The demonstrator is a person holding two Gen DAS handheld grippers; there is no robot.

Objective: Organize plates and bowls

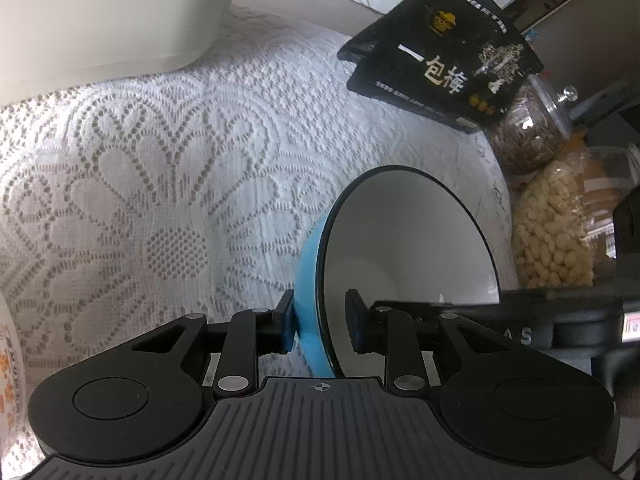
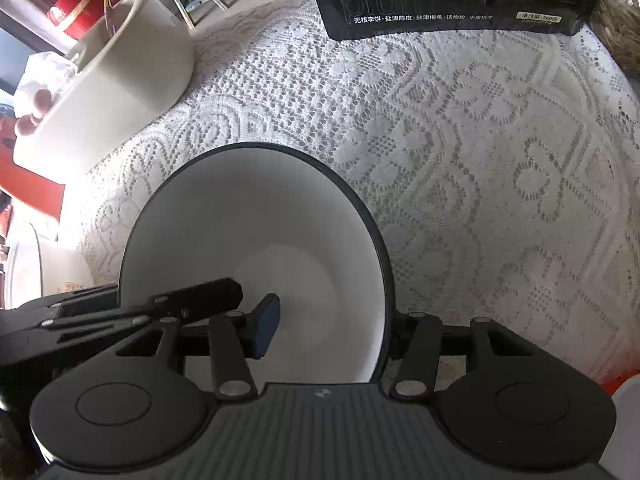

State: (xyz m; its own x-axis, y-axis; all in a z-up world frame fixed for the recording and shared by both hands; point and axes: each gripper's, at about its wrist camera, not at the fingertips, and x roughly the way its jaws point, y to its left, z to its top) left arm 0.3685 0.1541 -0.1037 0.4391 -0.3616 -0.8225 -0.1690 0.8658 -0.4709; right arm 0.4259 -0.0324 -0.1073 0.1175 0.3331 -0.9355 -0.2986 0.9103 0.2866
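Bright, soft daylight; sharp centres, fisheye bending and blur at edges.

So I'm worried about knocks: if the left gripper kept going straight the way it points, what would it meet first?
Probably the lace tablecloth. The left gripper already has its jaws on the wall of the blue bowl, one outside, one inside, and points steeply down at bare cloth. Depth is hard to judge.
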